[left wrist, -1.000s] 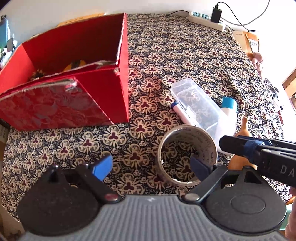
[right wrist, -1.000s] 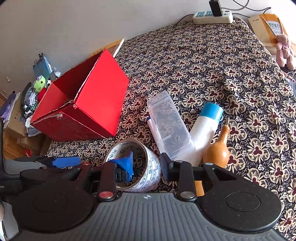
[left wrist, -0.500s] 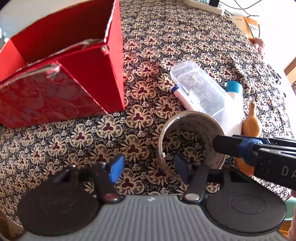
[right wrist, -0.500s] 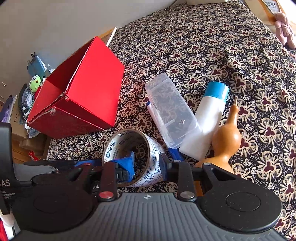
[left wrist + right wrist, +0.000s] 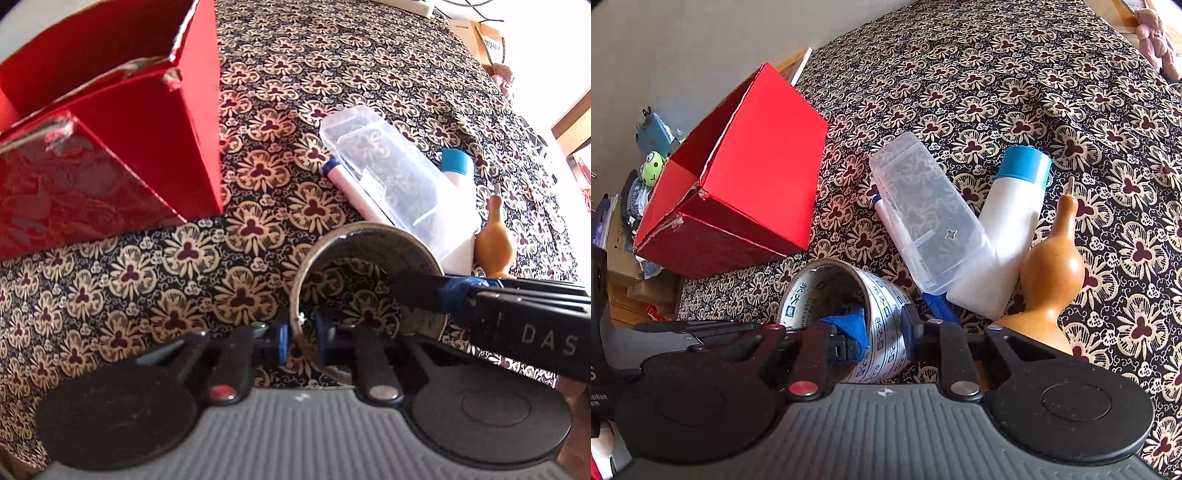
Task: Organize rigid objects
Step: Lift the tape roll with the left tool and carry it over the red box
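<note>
A roll of printed packing tape [image 5: 369, 258] [image 5: 882, 295] is held between both grippers just above the patterned cloth. My left gripper [image 5: 300, 341] is shut on the roll's near wall, one finger inside and one outside. My right gripper [image 5: 884, 332] is shut on the roll's opposite wall in the same way; its arm crosses the left wrist view at the right. The open red box [image 5: 122, 122] [image 5: 738, 177] stands to the left of the roll.
Right of the roll lie a clear plastic case [image 5: 923, 214] over a blue-capped pen [image 5: 343, 181], a white bottle with a blue cap [image 5: 1012, 221] and a brown gourd [image 5: 1052, 266]. A power strip and a cardboard parcel [image 5: 487, 37] sit at the far edge.
My left gripper has moved in and closed its fingers on the roll's near wall. Both grippers have moved closer to the table, and the right one has kept its hold.
</note>
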`<action>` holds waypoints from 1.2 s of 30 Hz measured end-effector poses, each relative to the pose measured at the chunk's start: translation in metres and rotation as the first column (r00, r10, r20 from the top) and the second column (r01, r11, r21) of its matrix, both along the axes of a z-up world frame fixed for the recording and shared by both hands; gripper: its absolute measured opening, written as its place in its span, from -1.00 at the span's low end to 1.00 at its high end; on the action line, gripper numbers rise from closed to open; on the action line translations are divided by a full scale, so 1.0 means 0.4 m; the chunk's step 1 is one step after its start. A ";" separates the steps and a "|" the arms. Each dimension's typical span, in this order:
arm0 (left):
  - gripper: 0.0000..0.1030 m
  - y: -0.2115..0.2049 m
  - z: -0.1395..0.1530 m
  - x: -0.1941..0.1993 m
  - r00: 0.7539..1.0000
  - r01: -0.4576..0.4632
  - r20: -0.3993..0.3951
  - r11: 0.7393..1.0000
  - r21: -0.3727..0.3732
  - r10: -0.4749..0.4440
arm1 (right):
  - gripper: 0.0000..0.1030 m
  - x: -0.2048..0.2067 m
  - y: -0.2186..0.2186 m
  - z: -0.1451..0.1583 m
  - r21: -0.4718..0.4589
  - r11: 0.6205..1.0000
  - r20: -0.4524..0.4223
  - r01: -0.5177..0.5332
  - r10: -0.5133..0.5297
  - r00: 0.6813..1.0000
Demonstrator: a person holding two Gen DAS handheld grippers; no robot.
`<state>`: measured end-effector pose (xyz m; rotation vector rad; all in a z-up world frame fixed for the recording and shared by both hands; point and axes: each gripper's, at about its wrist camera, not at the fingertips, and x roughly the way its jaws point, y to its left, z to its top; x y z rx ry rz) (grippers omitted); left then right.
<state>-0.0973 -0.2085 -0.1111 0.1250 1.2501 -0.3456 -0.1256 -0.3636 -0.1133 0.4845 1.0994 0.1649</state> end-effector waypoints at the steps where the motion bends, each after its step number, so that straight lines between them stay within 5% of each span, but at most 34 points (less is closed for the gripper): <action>1: -0.71 0.000 0.001 0.001 1.000 0.001 0.000 1.000 0.003 -0.001 | -1.00 -0.001 0.002 0.002 -0.003 1.000 0.000 -0.007 0.007 1.000; 20: -0.76 -0.013 0.109 -0.047 0.993 -0.019 0.119 0.999 0.051 0.013 | -1.00 -0.002 0.019 0.122 -0.040 0.985 0.138 -0.166 0.170 0.976; 36: -0.77 0.118 0.265 -0.051 0.962 -0.133 0.246 0.990 0.037 0.120 | -1.00 0.073 0.168 0.262 -0.033 0.976 0.284 -0.215 0.215 0.934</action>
